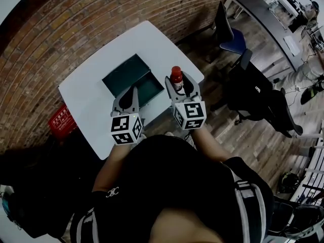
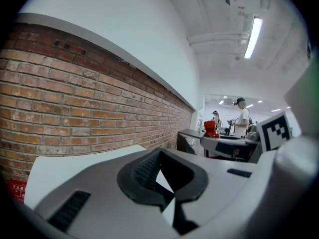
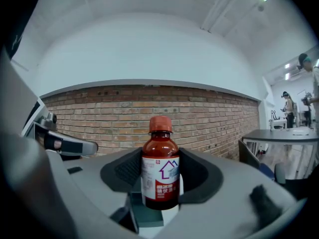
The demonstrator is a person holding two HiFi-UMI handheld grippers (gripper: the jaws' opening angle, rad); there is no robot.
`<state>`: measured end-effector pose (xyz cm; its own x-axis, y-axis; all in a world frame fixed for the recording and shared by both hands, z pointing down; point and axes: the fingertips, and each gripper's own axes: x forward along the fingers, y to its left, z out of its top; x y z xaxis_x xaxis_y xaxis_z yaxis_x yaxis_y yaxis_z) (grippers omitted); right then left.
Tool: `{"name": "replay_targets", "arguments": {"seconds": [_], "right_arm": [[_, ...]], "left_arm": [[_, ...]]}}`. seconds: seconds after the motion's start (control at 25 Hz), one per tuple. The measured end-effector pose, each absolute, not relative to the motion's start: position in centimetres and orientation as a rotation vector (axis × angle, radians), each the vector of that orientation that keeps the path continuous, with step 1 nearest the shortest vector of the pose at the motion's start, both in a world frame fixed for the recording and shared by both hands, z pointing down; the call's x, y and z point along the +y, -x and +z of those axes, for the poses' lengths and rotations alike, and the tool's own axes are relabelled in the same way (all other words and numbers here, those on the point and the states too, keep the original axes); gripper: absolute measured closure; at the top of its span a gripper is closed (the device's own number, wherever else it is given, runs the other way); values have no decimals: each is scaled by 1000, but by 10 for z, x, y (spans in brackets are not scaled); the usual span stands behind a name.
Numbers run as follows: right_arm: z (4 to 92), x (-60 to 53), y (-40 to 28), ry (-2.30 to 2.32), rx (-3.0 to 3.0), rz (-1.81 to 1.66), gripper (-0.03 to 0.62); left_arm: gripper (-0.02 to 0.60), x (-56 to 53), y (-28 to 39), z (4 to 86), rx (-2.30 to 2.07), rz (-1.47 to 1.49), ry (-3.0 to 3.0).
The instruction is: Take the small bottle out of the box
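A small brown bottle (image 3: 160, 169) with a red cap and a white-and-red label stands upright between the jaws of my right gripper (image 3: 160, 176), which is shut on it. In the head view the bottle (image 1: 175, 78) is held above the table, just right of the open dark green box (image 1: 132, 79). My left gripper (image 1: 129, 95) hangs over the box's near edge. Its jaws (image 2: 160, 183) are shut, tips meeting, with nothing between them. The box's inside looks bare where it shows.
The white table (image 1: 91, 92) stands against a brick wall (image 1: 76, 19). A red crate (image 1: 59, 120) sits on the floor at its left. Office chairs (image 1: 253, 92) and a grey desk (image 1: 266, 19) stand to the right, where people (image 2: 242, 121) are present.
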<state>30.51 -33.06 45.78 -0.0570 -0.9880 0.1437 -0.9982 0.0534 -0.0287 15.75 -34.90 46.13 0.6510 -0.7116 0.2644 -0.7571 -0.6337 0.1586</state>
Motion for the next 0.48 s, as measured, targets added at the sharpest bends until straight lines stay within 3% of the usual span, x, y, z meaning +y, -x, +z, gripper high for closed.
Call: {"name": "replay_targets", "arguments": {"seconds": [0.48], "right_arm": [[456,-334,-303,-2088,-2224,178,375]], "left_arm": [[575,-356,-163,460,-1189,258,-2620]]}}
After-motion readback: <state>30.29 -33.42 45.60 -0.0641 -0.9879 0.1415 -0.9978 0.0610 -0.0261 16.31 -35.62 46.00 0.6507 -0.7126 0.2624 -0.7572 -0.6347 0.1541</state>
